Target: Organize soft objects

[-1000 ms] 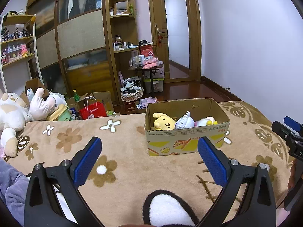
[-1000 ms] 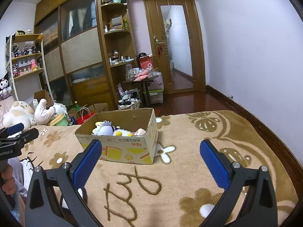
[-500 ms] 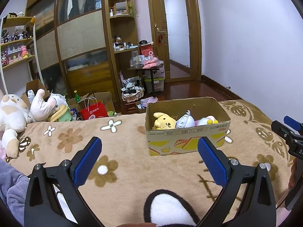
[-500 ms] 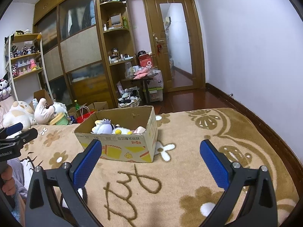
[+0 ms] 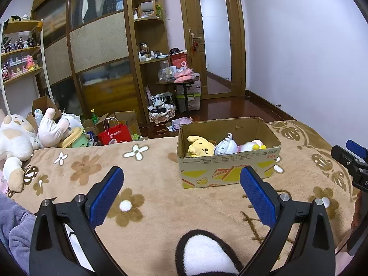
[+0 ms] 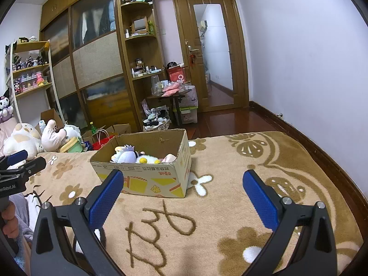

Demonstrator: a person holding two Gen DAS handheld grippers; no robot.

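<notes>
A cardboard box [image 5: 227,158] is shown standing on a brown flowered blanket [image 5: 149,161] that covers the bed. Three soft toys are seen inside the box: a yellow plush dog [image 5: 200,146], a grey-white plush [image 5: 225,146] and a pink-and-white plush [image 5: 251,145]. A black-and-white plush [image 5: 207,255] lies on the blanket directly below the left gripper [image 5: 180,194], outside the box, and is judged to be the next thing to be put away. Larger stuffed animals [image 5: 16,140] are piled at the far left edge of the bed.

The left gripper is held spread wide with nothing between its blue pads [image 5: 104,201]. The right gripper [image 6: 182,197] is likewise spread and empty, held above bare blanket to the right of the box.

The black-and-white plush is expected to be light, compressible and non-fragile, with a fleecy surface that is unlikely to slip. A hold across its rounded body is advised rather than on a thin limb, so that the filling is pinched firmly and the toy is not left to dangle. Its full outline is cut off by the frame edge.
</notes>
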